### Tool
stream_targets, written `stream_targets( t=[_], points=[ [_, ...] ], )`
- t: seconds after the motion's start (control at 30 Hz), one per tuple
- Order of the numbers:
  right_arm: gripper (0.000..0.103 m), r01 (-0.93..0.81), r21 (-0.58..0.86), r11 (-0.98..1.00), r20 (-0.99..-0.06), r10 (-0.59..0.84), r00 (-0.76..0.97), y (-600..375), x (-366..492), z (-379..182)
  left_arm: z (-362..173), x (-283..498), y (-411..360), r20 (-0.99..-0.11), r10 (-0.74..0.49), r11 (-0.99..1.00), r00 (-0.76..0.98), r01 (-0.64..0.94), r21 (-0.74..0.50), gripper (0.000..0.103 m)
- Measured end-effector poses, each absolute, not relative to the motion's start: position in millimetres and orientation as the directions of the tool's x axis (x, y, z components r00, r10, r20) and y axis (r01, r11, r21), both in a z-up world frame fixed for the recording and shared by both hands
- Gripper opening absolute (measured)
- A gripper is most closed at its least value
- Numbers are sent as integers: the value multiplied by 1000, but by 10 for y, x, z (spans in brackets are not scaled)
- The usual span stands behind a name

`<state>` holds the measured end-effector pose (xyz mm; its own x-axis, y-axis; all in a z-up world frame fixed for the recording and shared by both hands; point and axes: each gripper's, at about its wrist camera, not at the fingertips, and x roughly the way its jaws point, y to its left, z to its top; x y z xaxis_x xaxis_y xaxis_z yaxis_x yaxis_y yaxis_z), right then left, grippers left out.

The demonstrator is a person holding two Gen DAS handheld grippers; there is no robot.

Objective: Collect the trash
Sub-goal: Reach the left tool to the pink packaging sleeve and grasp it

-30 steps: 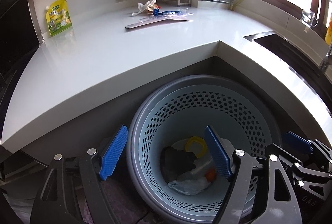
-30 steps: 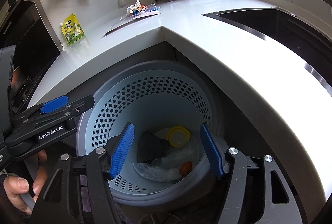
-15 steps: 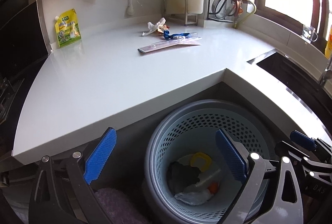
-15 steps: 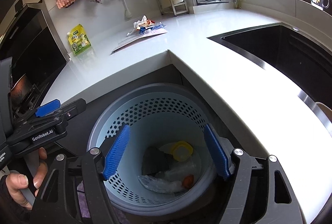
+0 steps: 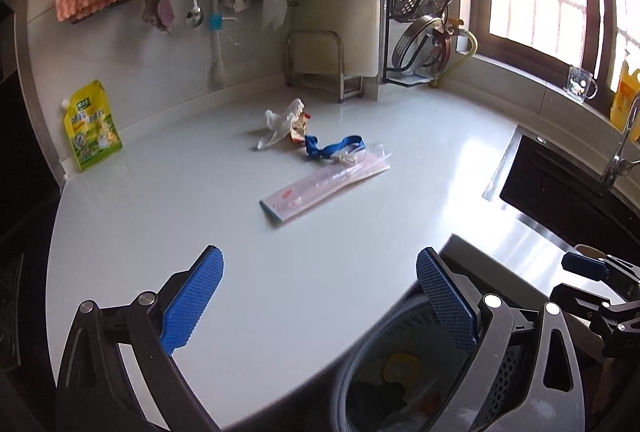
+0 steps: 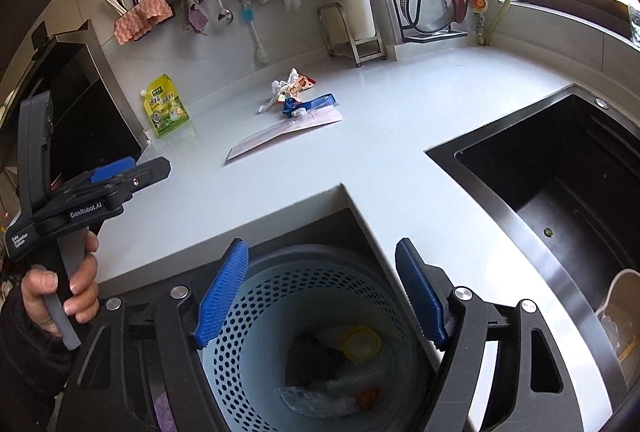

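Both grippers are empty, with blue pads spread wide and nothing between them. The left gripper [image 5: 320, 296] hangs over the front of the pale grey countertop [image 5: 160, 216]. The right gripper [image 6: 320, 292] sits above the perforated light-blue plastic waste basket [image 6: 276, 296], which is tucked into the counter's notch and already holds a yellow lid and some wrappers.

The remaining litter lies ahead of the left fingers, toward the back wall: a long flat pink-and-clear plastic package [image 5: 324, 186], a blue strap [image 5: 334, 147] and a crumpled white-and-red wrapper [image 5: 286, 122]. The package's long axis runs diagonally, with its near end to the left and its far end to the right. So a pinch across its narrow width probably needs a wrist turn.

The left gripper looks nearer the pile, though fisheye distortion makes that uncertain.
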<state>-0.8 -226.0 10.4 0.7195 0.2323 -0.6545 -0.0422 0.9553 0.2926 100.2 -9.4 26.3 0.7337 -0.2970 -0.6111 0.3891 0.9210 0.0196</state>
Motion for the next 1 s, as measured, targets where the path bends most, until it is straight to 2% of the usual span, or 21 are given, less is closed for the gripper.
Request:
stream_targets(
  t=[0.17,0.33,0.47,0.57,1.0],
  points=[
    [73,-51,291,955,-641,234,731,-2323,297,278,312,1541,-174,-612,-346,876,711,478,60,96],
    [74,-56,289,956,-624,233,746,-2346,464,377,177,2006,-274,-657,-406,820,636,570,45,96],
    [74,-39,313,949,-635,240,735,-2385,537,284,25,2303,-419,-695,-400,779,598,621,86,96],
    [74,-21,324,946,-650,239,721,-2413,583,184,-91,2488,-508,-742,-423,737,520,674,52,96],
    [74,-2,356,935,-666,255,701,-2476,738,11,-491,2921,-675,-826,-399,723,398,691,-16,96]
  ],
)
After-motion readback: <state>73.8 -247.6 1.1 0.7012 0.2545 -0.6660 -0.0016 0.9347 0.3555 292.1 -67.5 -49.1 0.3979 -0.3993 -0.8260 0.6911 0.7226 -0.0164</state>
